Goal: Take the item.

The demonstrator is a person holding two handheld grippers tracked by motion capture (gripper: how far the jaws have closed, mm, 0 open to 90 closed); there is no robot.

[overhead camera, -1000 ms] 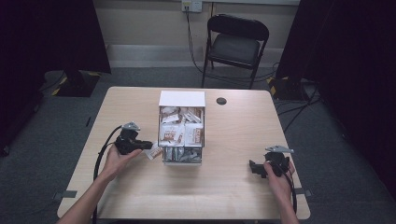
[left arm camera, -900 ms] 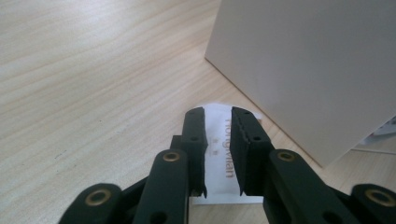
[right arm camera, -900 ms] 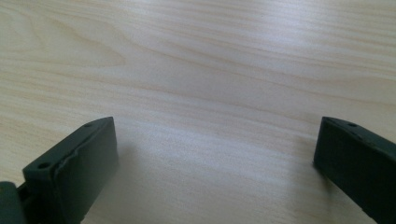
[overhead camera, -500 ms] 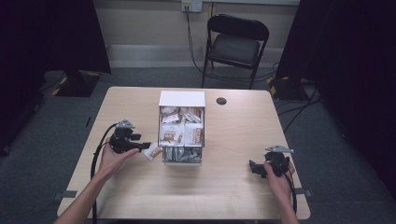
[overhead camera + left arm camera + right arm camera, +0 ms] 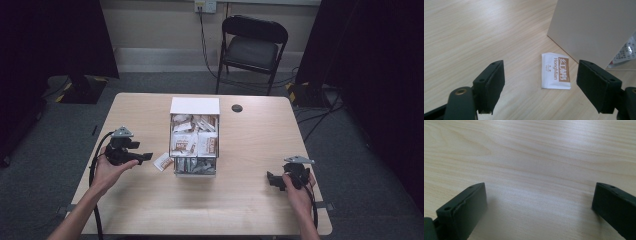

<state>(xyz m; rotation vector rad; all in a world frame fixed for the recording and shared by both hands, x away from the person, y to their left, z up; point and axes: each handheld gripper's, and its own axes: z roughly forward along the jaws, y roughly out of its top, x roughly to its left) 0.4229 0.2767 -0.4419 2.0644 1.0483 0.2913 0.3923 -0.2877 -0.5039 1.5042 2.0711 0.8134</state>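
Note:
A small white sachet with a brown label (image 5: 162, 162) (image 5: 555, 71) lies flat on the table just left of the open box (image 5: 194, 136). The box holds several similar sachets. My left gripper (image 5: 147, 156) (image 5: 540, 90) hovers left of the sachet, a little above the table; its jaws have just been opening, stand wide apart and hold nothing. In the left gripper view the sachet lies beyond the jaws, beside the box's white wall (image 5: 594, 27). My right gripper (image 5: 271, 179) (image 5: 539, 207) rests near the table's front right, open over bare wood.
The wooden table (image 5: 250, 200) has a small black round cap (image 5: 237, 108) near its far edge. A black folding chair (image 5: 253, 46) stands behind the table. Cables trail from both grippers toward the front edge.
My left gripper let go of the sachet, which now lies on the table, and drew back to the left and up. My right gripper stayed where it was.

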